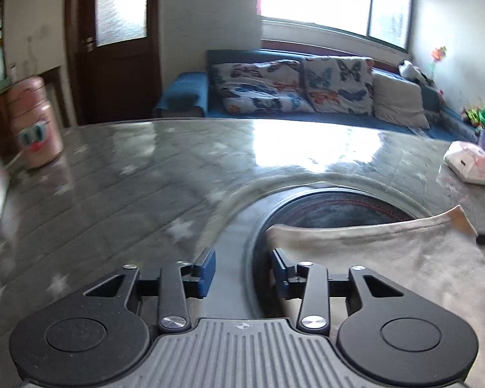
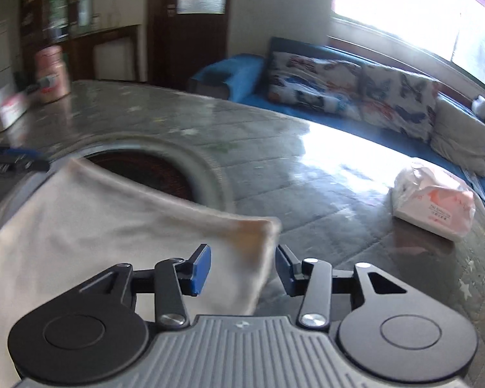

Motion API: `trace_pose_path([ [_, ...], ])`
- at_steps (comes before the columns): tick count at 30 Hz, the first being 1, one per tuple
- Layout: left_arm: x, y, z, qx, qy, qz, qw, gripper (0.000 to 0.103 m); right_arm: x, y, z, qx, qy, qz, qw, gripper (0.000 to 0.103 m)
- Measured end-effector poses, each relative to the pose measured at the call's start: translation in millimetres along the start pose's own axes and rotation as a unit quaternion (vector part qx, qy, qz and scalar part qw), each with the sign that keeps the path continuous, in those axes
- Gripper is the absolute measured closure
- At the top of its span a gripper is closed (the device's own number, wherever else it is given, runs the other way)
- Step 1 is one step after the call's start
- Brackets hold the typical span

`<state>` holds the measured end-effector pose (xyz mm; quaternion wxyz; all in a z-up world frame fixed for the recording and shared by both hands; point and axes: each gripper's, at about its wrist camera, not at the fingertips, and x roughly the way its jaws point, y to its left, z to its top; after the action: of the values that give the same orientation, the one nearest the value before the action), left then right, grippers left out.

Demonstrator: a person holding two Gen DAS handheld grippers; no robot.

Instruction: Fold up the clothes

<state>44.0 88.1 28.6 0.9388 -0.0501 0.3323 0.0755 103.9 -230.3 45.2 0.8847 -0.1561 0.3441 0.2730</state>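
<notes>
The pale grey garment [image 2: 113,226] lies flat on the quilted star-print table cover [image 1: 129,194], its far edge draped over a round dark inset [image 1: 339,210] in the tabletop. One hemmed corner, stained brownish, sits between the jaws of the right gripper [image 2: 242,268], which stand wide open and hold nothing. The opposite corner lies just beside the right-hand finger of the left gripper [image 1: 244,268], equally wide open and empty; motion blur makes it hard to tell whether that finger touches the cloth. The likely fault is an uneven pinch: the left jaws sit mostly off the fabric, over bare cover, so closing there may catch only an edge or nothing, and the garment would skew when lifted. The right jaws may grab the cover under the corner. Farther ahead of the right jaws a tissue pack [image 2: 433,207] could be swept by swinging cloth, and the pink container [image 1: 37,126] stands well apart.
</notes>
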Motion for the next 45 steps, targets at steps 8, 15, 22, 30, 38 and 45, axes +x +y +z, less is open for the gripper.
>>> trace_pose_path([
  [8, -83.2, 46.2, -55.6, -0.074, -0.005, 0.053, 0.9958, 0.056, -46.4, 65.9, -38.7, -0.052, -0.006, 0.087, 0.995, 0.043],
  [15, -141.9, 75.1, -106.7, -0.102, -0.024, 0.167, 0.9804, 0.054, -68.0, 97.6, -70.4, -0.074, -0.005, 0.11, 0.991, 0.041],
  [22, -142.9, 91.6, -119.5, -0.113, -0.02, 0.206, 0.9719, 0.047, -82.9, 109.2, -93.5, -0.074, 0.0, 0.113, 0.991, 0.039],
  [30, -131.5, 97.6, -113.4, -0.09, -0.024, 0.206, 0.9741, 0.092, -87.6, 113.1, -99.0, -0.078, 0.0, 0.107, 0.991, 0.039],
  [38, -122.1, 101.3, -110.1, -0.069, -0.024, 0.211, 0.9748, 0.091, -97.8, 116.2, -104.5, -0.086, -0.01, 0.108, 0.99, 0.038],
  [45, -121.9, 100.5, -110.4, -0.061, -0.022, 0.225, 0.9721, 0.078, -113.9, 130.6, -117.2, -0.128, -0.023, 0.108, 0.986, 0.038],
])
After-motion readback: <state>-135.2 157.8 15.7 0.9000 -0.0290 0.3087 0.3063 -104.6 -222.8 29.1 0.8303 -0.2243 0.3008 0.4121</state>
